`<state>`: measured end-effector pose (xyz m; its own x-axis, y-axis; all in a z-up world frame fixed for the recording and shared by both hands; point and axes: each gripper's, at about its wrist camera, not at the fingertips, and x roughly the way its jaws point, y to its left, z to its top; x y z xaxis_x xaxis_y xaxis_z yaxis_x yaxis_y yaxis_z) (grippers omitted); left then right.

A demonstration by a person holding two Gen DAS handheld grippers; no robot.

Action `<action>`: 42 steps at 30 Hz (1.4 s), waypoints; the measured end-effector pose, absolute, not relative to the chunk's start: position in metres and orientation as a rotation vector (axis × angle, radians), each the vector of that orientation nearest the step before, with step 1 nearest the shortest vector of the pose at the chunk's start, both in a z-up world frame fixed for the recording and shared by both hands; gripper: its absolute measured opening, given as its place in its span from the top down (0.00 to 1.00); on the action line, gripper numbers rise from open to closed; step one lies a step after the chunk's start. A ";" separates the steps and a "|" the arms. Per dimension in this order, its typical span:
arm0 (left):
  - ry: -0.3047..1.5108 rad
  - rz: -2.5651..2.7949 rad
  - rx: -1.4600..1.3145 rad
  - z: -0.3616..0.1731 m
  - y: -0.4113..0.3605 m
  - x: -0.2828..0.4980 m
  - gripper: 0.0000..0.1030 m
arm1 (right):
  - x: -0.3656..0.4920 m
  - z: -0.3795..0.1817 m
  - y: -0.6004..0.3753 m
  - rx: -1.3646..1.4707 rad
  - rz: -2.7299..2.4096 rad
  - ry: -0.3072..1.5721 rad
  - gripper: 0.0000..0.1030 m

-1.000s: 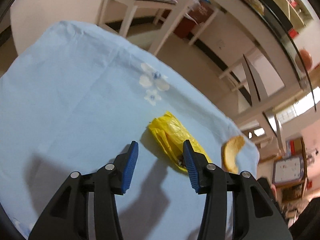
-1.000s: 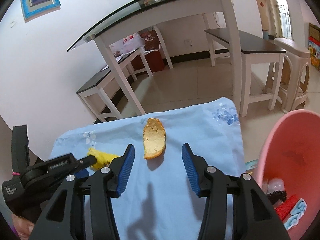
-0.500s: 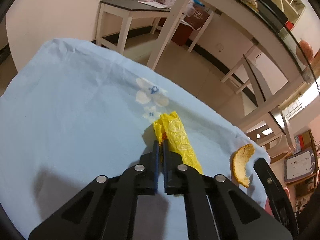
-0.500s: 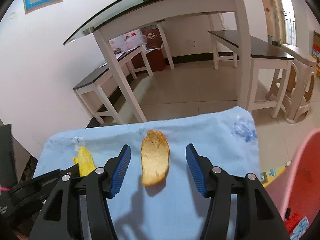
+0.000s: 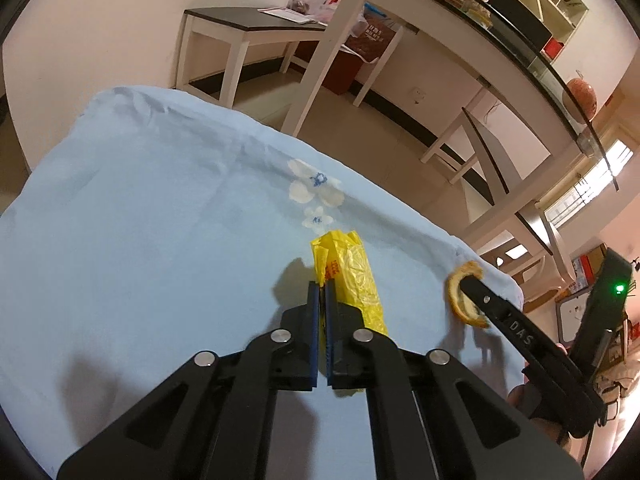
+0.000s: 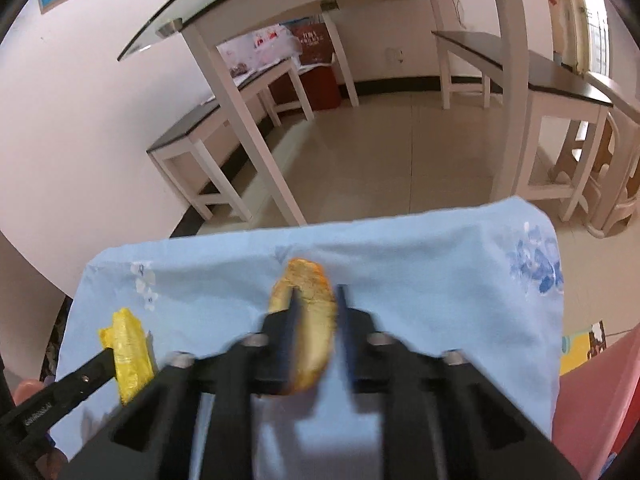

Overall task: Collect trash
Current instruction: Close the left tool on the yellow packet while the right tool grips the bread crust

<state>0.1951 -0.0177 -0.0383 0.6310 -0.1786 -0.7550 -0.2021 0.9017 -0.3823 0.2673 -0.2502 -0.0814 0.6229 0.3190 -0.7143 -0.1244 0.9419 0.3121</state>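
A crumpled yellow plastic bag (image 5: 356,276) lies on the light blue tablecloth (image 5: 160,220). My left gripper (image 5: 322,292) is shut on the bag's left edge, and a strip of yellow shows between the pads. To its right sits a curved orange peel (image 5: 456,292), with a finger of my right gripper across it. In the right wrist view the right gripper (image 6: 318,304) straddles the orange peel (image 6: 312,280). Its jaws are closing, blurred, and their pads meet the peel's sides. The yellow bag (image 6: 128,344) shows at the left.
A pink bin (image 6: 600,380) stands just off the cloth's right edge. Beyond the far edge of the cloth are tiled floor, white benches (image 6: 200,136) and a glass-topped table (image 6: 240,12). A person's hand (image 5: 532,400) holds the right gripper.
The left jaws went from wide open to shut on the yellow bag's edge. The right gripper moved forward and down over the orange peel, and its jaws narrowed onto it.
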 end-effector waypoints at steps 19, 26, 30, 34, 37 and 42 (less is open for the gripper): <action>0.839 0.008 -0.362 -0.011 -0.017 0.132 0.98 | 0.143 -0.040 -0.255 0.244 0.340 0.795 0.97; 0.817 0.011 -0.321 0.000 -0.021 0.099 0.98 | 0.085 -0.019 -0.255 0.201 0.355 0.742 0.97; 0.802 0.019 -0.303 0.007 -0.025 0.082 0.98 | 0.065 -0.009 -0.257 0.190 0.362 0.720 0.97; 0.783 0.019 -0.280 0.012 -0.029 0.068 0.98 | 0.046 -0.001 -0.260 0.180 0.356 0.691 0.97; 0.779 0.026 -0.258 0.014 -0.035 0.059 0.98 | 0.034 0.002 -0.264 0.179 0.351 0.681 0.97; 0.782 0.016 -0.239 0.015 -0.045 0.050 0.98 | 0.019 0.008 -0.272 0.185 0.336 0.658 0.97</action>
